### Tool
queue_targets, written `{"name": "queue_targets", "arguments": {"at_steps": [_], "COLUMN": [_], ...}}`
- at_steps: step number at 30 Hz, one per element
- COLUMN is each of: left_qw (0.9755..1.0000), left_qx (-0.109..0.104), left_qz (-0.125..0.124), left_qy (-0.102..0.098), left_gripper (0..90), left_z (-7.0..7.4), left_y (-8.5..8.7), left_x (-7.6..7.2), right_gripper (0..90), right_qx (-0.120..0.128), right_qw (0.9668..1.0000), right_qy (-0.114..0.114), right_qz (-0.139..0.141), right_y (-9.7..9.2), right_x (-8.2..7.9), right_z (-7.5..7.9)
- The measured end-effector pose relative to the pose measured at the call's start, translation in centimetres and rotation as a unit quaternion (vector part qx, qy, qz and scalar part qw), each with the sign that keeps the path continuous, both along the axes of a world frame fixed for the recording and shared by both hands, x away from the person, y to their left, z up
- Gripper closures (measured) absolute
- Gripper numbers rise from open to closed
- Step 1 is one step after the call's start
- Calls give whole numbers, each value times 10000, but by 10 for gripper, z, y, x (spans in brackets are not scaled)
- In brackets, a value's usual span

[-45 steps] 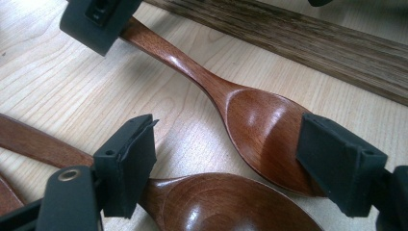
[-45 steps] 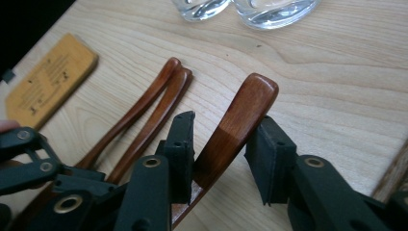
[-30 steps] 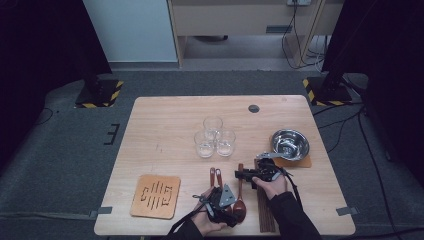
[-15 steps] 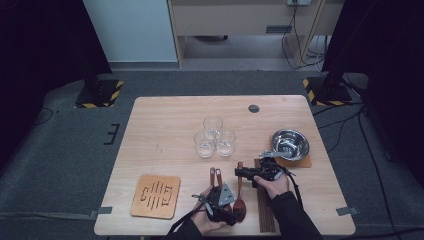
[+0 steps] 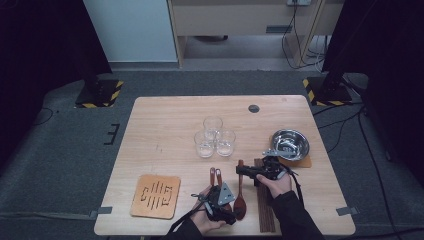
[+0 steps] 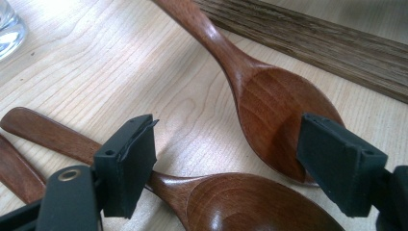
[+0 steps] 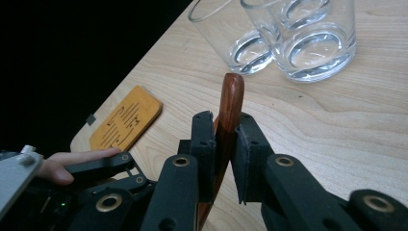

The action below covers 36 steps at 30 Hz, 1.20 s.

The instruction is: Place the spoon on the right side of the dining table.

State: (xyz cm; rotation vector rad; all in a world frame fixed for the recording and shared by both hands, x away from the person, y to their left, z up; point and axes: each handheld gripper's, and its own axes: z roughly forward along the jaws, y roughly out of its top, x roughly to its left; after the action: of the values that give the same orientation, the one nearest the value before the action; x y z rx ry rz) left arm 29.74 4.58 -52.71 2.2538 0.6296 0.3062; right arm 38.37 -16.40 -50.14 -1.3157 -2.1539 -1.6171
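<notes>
Spoon handle (image 7: 230,103) sits pinched in the closing right tool (image 7: 222,159), pointing toward 12 o'clock; the left gripper view shows the left tool (image 6: 226,163) spread over two spoon bowls (image 6: 272,106) on the bench (image 6: 159,72).

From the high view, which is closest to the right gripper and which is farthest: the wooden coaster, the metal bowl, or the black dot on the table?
Measured from the right gripper:
1. Metal bowl, just beyond it, toward the table's right edge.
2. Black dot, at the table's far edge.
3. Wooden coaster, at the near left corner.
</notes>
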Motion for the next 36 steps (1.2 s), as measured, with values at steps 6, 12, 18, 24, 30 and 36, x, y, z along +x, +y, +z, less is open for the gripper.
{"name": "queue_targets", "arguments": {"at_steps": [6,12,18,24,30,36], "left_qw": [10000,10000,10000,10000,9999,9998], "left_qx": [1,0,17,28,77,119], "left_qz": [8,13,11,12,22,43], "left_qy": [-2,-3,-16,-23,-63,-131], "left_gripper": [208,208,208,208,207,213], "left_z": [0,0,0,1,1,3], "left_y": [0,0,0,0,-1,-1], "left_x": [0,0,0,0,0,-1], "right_gripper": [822,831,837,848,850,850], "right_qx": [107,179,236,365,396,404], "right_qw": [9999,9998,9997,9993,9992,9991], "right_qy": [-11,-20,-32,-38,-65,-101], "right_qz": [-10,-6,-9,7,27,14], "right_y": [0,0,-1,1,2,1], "right_x": [-1,-3,-4,-5,-6,-7], "right_z": [3,5,6,8,10,12]}}
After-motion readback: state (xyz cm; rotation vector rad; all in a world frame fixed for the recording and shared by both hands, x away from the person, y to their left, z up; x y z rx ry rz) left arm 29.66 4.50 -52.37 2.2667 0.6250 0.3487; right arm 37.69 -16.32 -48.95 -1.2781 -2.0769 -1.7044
